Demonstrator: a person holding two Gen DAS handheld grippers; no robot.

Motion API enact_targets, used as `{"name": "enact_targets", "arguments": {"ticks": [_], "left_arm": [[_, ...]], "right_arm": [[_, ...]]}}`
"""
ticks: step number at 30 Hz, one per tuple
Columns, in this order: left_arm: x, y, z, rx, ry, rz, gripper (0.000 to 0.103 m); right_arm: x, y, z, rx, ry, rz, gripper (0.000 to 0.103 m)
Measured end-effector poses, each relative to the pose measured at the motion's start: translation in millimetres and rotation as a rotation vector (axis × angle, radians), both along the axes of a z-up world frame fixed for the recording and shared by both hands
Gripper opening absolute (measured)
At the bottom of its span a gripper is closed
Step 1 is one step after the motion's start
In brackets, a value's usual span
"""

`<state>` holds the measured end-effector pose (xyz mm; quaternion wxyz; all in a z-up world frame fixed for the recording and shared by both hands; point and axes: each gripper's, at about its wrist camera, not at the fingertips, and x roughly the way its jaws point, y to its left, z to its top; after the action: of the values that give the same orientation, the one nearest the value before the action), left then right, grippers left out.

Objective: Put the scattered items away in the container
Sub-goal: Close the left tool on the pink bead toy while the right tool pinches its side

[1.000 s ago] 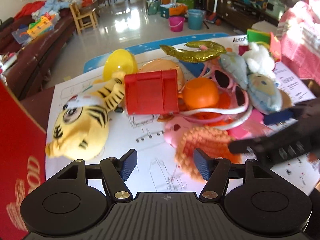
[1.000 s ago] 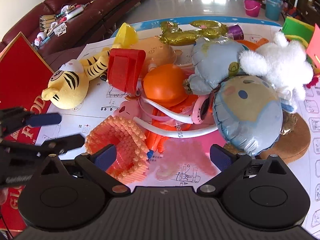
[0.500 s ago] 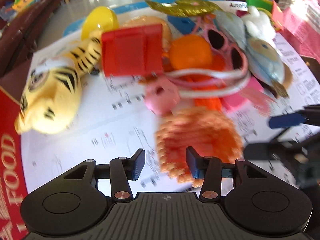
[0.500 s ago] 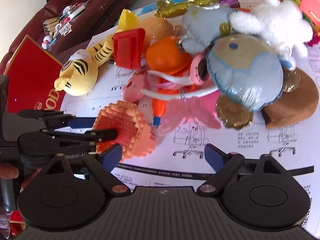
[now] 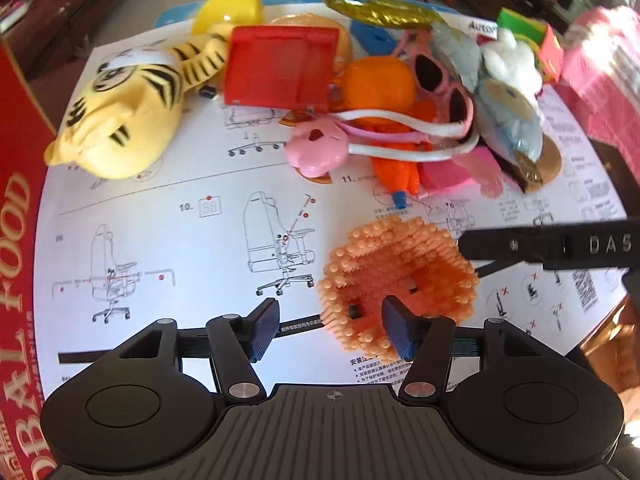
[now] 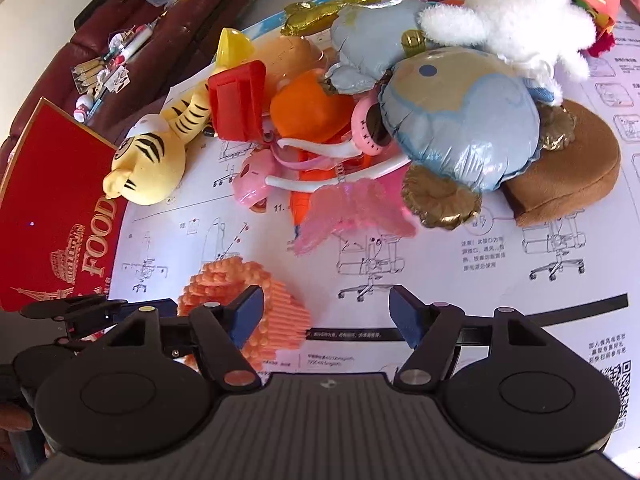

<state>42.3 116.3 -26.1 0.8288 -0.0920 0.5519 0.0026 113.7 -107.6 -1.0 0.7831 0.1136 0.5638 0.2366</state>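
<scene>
The left gripper (image 5: 328, 326) had its jaws apart, having just widened again, and it straddled the near wall of the orange studded cup (image 5: 398, 280) without pinching it: the right-hand finger sat inside the hollow, the left-hand one stood clear over the printed instruction sheet (image 5: 160, 216). The right gripper (image 6: 326, 314) was likewise unclenched, its jaws just narrowing, with nothing between them but paper; the cup lay just beside its left finger. The cup sat apart from the toy pile, near the sheet's front edge. The likeliest trouble was a poor bite: the rim looked soft and bristly, so a squeeze on one thin wall could fold it, or the studs could slip off the pads and the cup roll away on the smooth paper. With both tools crowding the same object, they could also knock each other or shove the cup aside. The red box (image 5: 20, 240) printed with "FOOD" probably served as the container, but only one slab of it showed in either view, so its opening and depth could not be judged. What lay at the bottom of the cup was dark and unreadable. In the heap, the orange marker (image 5: 394, 172) and pink sunglasses (image 5: 436, 80) were half buried under the white loops and the foil balloon (image 6: 460, 120), and the tiger plush (image 5: 128, 108) covered part of the sheet.
</scene>
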Motion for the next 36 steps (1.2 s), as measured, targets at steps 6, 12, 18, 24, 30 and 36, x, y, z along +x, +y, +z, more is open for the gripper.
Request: {"name": "enact_targets", "arguments": {"ticks": [6,12,18,24,30,36], "left_arm": [[2,0,-4,0.066,0.005,0.022,0.075],[-7,-5,-12,0.049,0.011,0.013,0.067],[-19,-16,-26,0.05,0.031,-0.007,0.064],[-27,-13,-20,0.099,0.039,0.02,0.072],[-37,-10,-15,0.116,0.024,0.036,0.075],[-37,-16,-20,0.098,0.027,-0.022,0.049]], "right_arm": [[-10,15,1,0.002,0.018,0.053,0.073],[-20,19,-6,-0.014,0.026,0.06,0.068],[-27,29,-5,-0.057,-0.021,0.094,0.065],[-29,32,-9,-0.055,-0.02,0.104,0.063],[-29,37,-12,-0.059,-0.009,0.133,0.064],[-29,40,-21,-0.064,0.036,0.152,0.068]]}}
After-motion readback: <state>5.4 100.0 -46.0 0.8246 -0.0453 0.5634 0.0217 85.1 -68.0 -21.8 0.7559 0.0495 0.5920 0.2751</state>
